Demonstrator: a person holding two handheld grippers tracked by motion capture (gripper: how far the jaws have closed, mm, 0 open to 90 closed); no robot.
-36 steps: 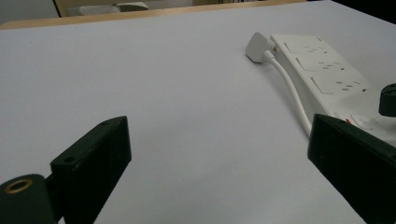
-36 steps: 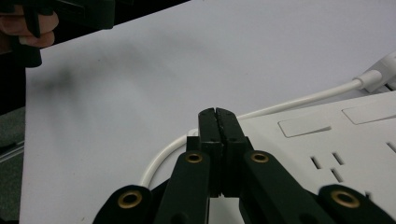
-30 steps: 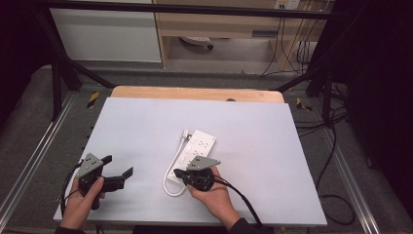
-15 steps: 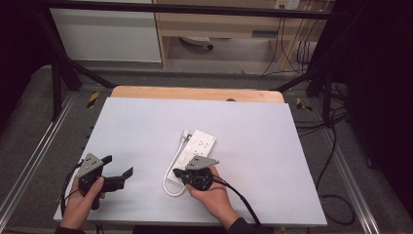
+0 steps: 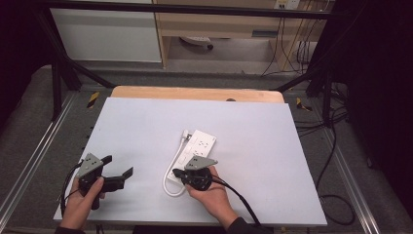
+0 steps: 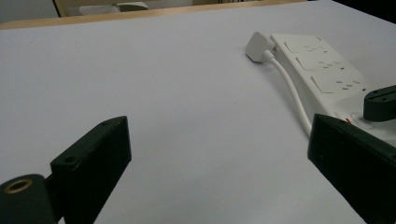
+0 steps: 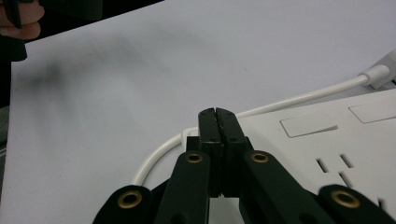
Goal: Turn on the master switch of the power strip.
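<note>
Now, the table (image 5: pixel 272 146) is covered by a pale, plain sheet, with a strip of light wood showing along its far edge. Dark floor runs around it, black frame bars cross behind, and a white cabinet (image 5: pixel 104 34) and a wooden shelf unit (image 5: pixel 219 24) stand at the back, with cables hanging at the right.

One power strip (image 5: pixel 197 148) lies near the middle of the table, white, its sockets facing up. One white cable (image 5: pixel 171 170) loops from its near end along its left side up to one plug (image 5: pixel 185 132) lying just beside the far corner.

Two grippers are in play, one in each hand. The left gripper (image 5: pixel 119 171) sits low at the near left of the table, well apart from the power strip, its fingers spread wide with nothing between them; the left gripper view looks across bare sheet toward the strip. The right gripper (image 7: pixel 218 122) is at the near end of the power strip, its fingers pressed together, tips over the strip's edge right by the cable. Whether the tips touch the strip cannot be told.
</note>
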